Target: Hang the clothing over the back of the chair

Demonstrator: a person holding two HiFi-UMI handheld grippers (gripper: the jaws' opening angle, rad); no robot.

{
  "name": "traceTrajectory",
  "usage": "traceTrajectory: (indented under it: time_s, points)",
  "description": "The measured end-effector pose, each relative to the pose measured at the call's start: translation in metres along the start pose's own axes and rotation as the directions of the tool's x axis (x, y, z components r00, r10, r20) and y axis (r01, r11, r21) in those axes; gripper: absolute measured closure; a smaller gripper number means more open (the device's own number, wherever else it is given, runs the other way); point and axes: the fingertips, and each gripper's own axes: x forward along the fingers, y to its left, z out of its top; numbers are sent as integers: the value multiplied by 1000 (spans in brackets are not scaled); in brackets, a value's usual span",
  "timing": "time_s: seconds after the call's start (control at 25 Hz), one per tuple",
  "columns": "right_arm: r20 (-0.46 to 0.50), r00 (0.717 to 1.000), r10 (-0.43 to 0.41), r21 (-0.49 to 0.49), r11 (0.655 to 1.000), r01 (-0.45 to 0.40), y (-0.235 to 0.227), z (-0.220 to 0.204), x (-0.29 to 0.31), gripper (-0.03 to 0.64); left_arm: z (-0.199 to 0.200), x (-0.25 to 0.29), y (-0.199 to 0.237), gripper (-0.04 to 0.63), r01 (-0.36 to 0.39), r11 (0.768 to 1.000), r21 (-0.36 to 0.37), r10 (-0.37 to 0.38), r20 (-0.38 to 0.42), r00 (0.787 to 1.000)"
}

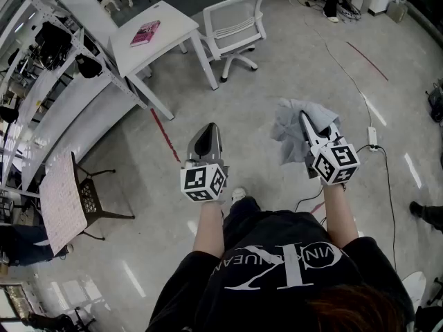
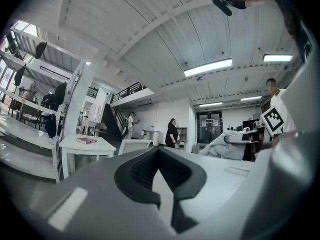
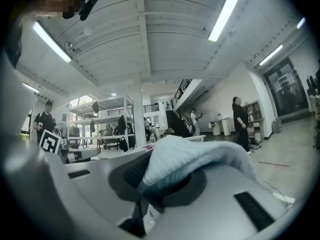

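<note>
The clothing (image 1: 291,128) is a pale grey-blue garment, bunched up and hanging from my right gripper (image 1: 303,118), which is shut on it at waist height. In the right gripper view the cloth (image 3: 192,156) drapes over the jaws and hides the fingertips. My left gripper (image 1: 208,128) is held level beside it, shut, with nothing between its pads (image 2: 145,166). The white swivel chair (image 1: 235,19) stands well ahead on the floor, its back towards me. From the left gripper view the chair (image 2: 132,144) shows low and far off, with the garment (image 2: 222,145) off to the right.
A white table (image 1: 166,16) with a pink book (image 1: 145,32) stands left of the chair. Metal shelving (image 1: 62,81) runs along the left. A dark metal chair (image 1: 93,199) holds a board. A cable and power strip (image 1: 372,138) lie at right. People (image 2: 171,132) stand far off.
</note>
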Motion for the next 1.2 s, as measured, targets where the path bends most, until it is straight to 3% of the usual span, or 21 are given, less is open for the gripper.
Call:
traceTrajectory:
  time_s: [0.52, 0.92, 1.2]
  points:
    - [1, 1000, -24, -5, 1000, 24, -35, -3, 18, 560, -21, 25, 3, 584, -19, 999, -32, 17, -47, 999]
    - [-72, 996, -60, 69, 995, 65, -93, -26, 78, 560, -40, 123, 28, 584, 8, 997, -71, -14, -92, 996]
    - [-98, 992, -85, 67, 994, 92, -131, -25, 135, 560, -35, 209, 55, 584, 51, 995, -87, -58, -83, 995]
